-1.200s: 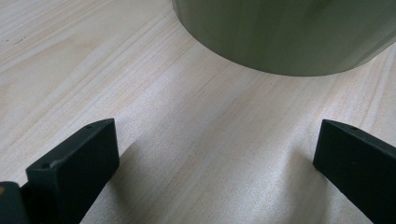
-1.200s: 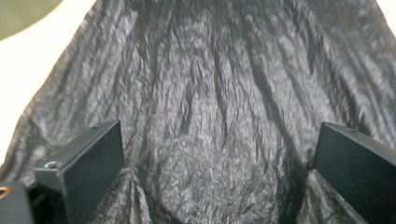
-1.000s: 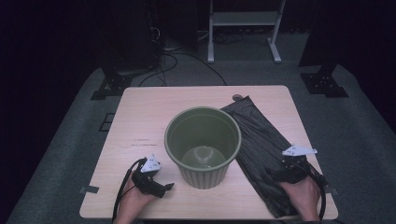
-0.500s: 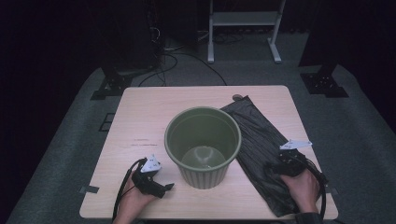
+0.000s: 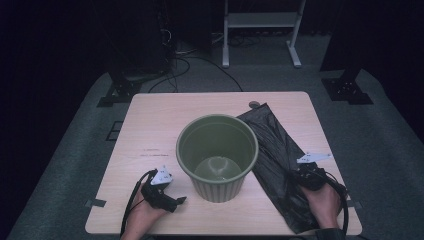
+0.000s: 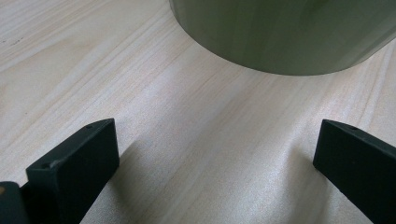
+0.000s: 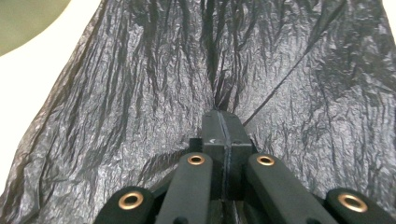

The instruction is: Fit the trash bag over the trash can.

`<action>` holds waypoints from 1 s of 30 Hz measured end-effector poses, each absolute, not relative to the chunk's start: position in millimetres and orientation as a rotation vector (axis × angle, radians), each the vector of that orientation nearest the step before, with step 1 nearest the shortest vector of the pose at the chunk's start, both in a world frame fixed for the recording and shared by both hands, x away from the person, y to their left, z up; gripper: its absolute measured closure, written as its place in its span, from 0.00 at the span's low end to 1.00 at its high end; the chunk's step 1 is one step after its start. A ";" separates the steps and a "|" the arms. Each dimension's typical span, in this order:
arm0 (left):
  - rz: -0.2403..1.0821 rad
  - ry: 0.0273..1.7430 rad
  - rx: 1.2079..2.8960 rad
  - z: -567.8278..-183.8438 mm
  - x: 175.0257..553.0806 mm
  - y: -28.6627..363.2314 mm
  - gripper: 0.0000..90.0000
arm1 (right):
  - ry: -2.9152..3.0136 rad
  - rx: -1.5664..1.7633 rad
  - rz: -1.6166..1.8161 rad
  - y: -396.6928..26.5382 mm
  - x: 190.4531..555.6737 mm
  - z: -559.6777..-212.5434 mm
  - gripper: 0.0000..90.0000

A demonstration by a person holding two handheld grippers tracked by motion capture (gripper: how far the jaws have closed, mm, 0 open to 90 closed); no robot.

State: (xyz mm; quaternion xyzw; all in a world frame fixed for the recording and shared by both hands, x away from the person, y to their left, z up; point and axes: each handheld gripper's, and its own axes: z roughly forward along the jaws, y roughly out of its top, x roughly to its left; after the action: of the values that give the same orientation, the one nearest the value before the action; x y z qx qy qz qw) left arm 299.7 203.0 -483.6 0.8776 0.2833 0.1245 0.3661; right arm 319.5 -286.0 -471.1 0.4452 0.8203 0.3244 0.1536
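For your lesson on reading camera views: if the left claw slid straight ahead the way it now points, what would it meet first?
Most likely the green bin. The left claw rests open and low over the bare wooden table, and the bin's wall stands directly ahead with nothing between. How far off it stands is hard to judge.

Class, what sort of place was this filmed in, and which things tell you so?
Probably a recording studio or lab, not a home: a lone wooden table on grey carpet, black surroundings, cables trailing across the floor, and a white equipment stand behind.

Crinkly glossy black plastic bag (image 7: 140, 93), matt green plastic bin (image 5: 217, 155), pale wood-grain table (image 5: 150, 120)
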 end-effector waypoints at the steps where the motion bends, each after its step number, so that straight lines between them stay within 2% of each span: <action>1: 0.320 0.728 2.256 -483.6 299.7 203.0 0.00 | 2.352 1.276 0.930 -286.0 319.5 -471.1 1.00; 12: 0.317 0.724 2.257 -483.6 298.9 203.3 0.00 | 2.434 1.224 0.985 -251.5 282.6 -471.4 0.99; 14: 0.317 0.723 2.258 -483.5 298.8 203.3 0.00 | 2.444 1.208 0.974 -245.6 277.1 -470.7 0.97; 27: 0.317 0.723 2.258 -483.5 298.7 203.4 0.00 | 2.313 1.173 1.011 -251.7 280.3 -443.4 0.38; 30: 0.316 0.723 2.259 -483.5 298.7 203.4 0.00 | 2.271 1.171 0.992 -255.5 287.0 -438.9 0.19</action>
State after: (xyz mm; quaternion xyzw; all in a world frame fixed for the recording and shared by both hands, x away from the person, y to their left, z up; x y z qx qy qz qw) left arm 298.7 203.4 -483.5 0.8786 0.2811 0.1231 0.3658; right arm 287.0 -255.5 -438.9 0.4188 0.8119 0.3546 0.1992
